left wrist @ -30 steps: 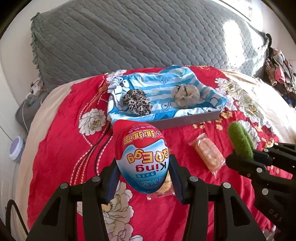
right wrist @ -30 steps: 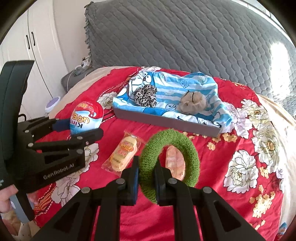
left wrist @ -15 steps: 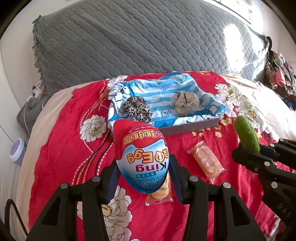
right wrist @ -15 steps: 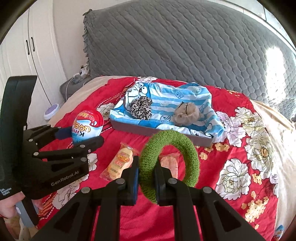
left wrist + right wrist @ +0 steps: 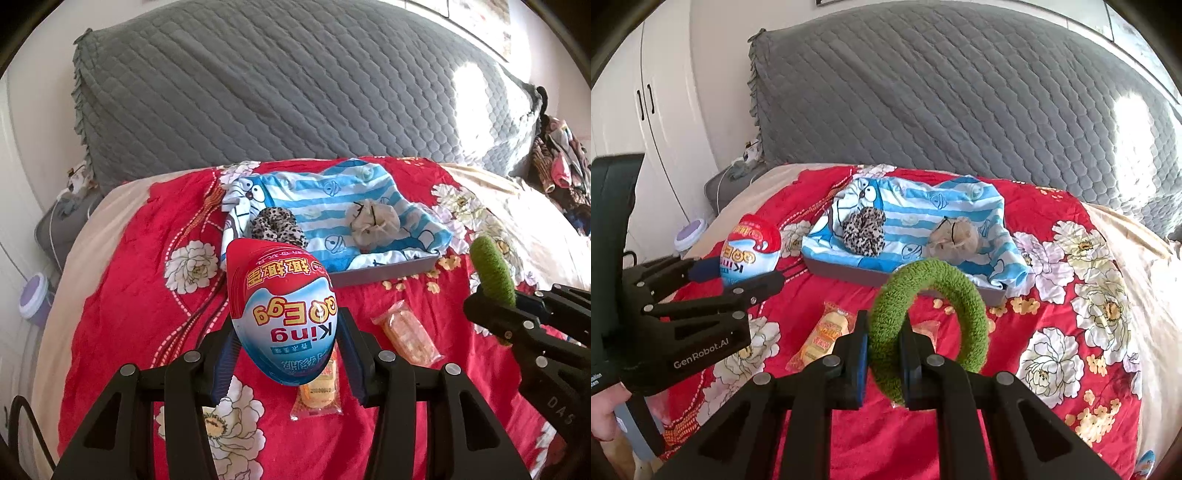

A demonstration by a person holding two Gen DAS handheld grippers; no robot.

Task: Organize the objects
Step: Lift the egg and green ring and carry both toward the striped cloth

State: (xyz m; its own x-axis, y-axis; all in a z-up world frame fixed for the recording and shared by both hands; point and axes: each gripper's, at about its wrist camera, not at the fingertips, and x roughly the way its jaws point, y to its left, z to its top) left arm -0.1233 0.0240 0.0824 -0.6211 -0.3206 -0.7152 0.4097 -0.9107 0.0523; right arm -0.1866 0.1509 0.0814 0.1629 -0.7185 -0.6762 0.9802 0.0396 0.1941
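Note:
My left gripper (image 5: pixel 286 350) is shut on a red and blue plastic egg (image 5: pixel 282 314), held above the red floral bedspread; the right wrist view shows this egg (image 5: pixel 751 253) at the left. My right gripper (image 5: pixel 884 350) is shut on a green fuzzy scrunchie (image 5: pixel 929 321), lifted over the bed; in the left wrist view the scrunchie (image 5: pixel 493 271) shows edge-on at the right. Beyond both lies a grey tray (image 5: pixel 388 273) lined with blue striped cloth, holding a leopard scrunchie (image 5: pixel 277 227) and a beige scrunchie (image 5: pixel 373 221). Two wrapped snacks (image 5: pixel 406 336) (image 5: pixel 319 391) lie on the bedspread below the grippers.
A large grey quilted headboard cushion (image 5: pixel 277 92) rises behind the tray. White wardrobe doors (image 5: pixel 646 110) and a purple-lidded jar (image 5: pixel 689 236) stand to the left of the bed. A pile of clothes (image 5: pixel 561 166) sits at the far right.
Both grippers have risen slightly with their loads, so the tray and snacks appear a little farther off. Neither grip has changed.

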